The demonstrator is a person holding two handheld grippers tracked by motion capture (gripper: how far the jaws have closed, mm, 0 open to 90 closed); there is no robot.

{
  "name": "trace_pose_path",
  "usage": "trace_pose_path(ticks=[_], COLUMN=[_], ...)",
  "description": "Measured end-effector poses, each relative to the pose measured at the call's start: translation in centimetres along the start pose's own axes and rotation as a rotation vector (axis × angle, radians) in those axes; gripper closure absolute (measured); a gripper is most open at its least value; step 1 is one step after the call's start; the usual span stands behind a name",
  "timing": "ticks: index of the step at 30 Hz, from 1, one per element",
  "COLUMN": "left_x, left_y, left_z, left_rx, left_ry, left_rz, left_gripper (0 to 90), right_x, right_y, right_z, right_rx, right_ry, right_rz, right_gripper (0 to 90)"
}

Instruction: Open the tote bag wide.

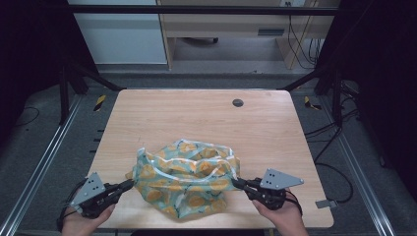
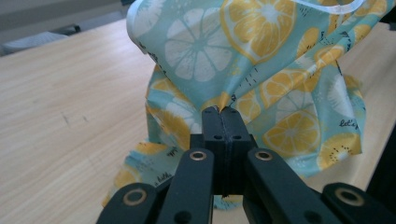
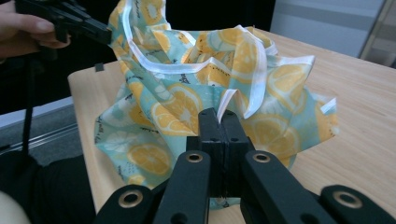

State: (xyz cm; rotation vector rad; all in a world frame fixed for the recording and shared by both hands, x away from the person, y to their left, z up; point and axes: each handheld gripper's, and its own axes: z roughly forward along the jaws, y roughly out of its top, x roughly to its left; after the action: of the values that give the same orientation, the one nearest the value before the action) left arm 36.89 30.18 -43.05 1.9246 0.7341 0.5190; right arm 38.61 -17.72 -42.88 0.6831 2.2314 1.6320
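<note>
Wooden table (image 1: 162, 118): both hand-held grippers low, level, pinching lemon-print cloth (image 1: 189, 179).

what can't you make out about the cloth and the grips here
- What kind of item the cloth is: bunched up, high view.
- How much cloth the left hand-held gripper pinches: hidden between shut jaws, left gripper view.
- Same for the right hand-held gripper, right gripper view.
</note>
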Motion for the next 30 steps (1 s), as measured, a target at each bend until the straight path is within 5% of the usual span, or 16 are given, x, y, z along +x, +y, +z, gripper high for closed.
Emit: trace_pose_path(ticks=[5, 13, 20, 30], left_x=[0.1, -0.6, -0.9, -0.4], left_y=[-0.3, -1.1, -1.6, -2.0], left_z=[0.3, 2.4, 4.2, 5.9], left_rx=[0.023, 0.176, 0.285, 0.35], left_ry=[-0.046, -0.081, -0.054, 0.012], left_rz=[0.01, 0.077, 0.127, 0.169], left_gripper=[90.0, 90.0, 90.0, 90.0], right_x=[0.0, -0.1, -0.2, -0.8], right_y=[-1.0, -2.1, -3.0, -3.6], right_z=[-0.1, 0.2, 1.2, 3.4], right_rx=[0.025, 0.125, 0.229, 0.347], right_ry=[0.049, 0.077, 0.073, 0.038], right_rz=[0.001, -0.017, -0.031, -0.041], right_gripper=[90.0, 90.0, 90.0, 90.0])
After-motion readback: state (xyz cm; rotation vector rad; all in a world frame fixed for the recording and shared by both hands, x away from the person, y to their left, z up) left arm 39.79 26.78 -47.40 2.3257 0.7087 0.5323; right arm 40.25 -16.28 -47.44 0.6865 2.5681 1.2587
